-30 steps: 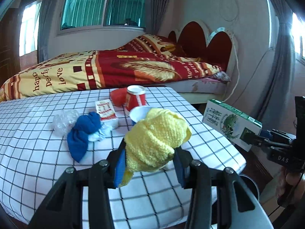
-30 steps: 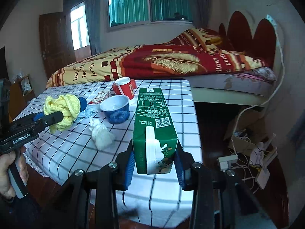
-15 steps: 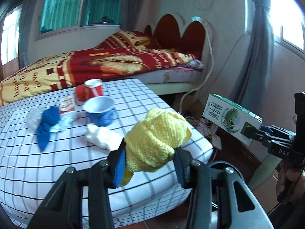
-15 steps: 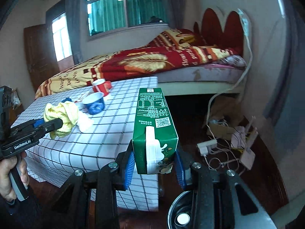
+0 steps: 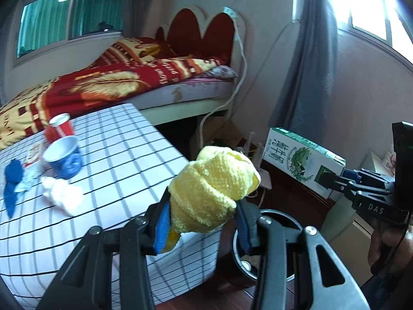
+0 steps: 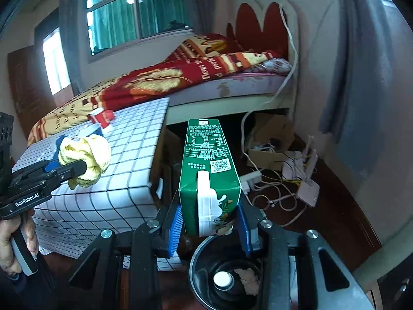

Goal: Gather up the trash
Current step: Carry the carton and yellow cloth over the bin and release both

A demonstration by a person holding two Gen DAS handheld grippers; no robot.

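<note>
Beside the checked table (image 5: 108, 155), you had swung both grippers off the tabletop to the black bin (image 6: 206, 271) on the floor: left gripper (image 5: 204, 222) pinched the yellow cloth (image 5: 214, 193), right gripper (image 6: 209, 217) clamped the green carton (image 6: 207, 170) directly above it, ready to drop.

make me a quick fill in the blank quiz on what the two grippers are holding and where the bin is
1. The left gripper is shut on a crumpled knitted cloth whose colour is ____.
2. The right gripper is shut on a tall ____ milk carton.
3. The round black trash bin stands on the ____, beside the checked table.
4. The blue paper cup rests on the checked ____.

Missing words: yellow; green; floor; table
</note>
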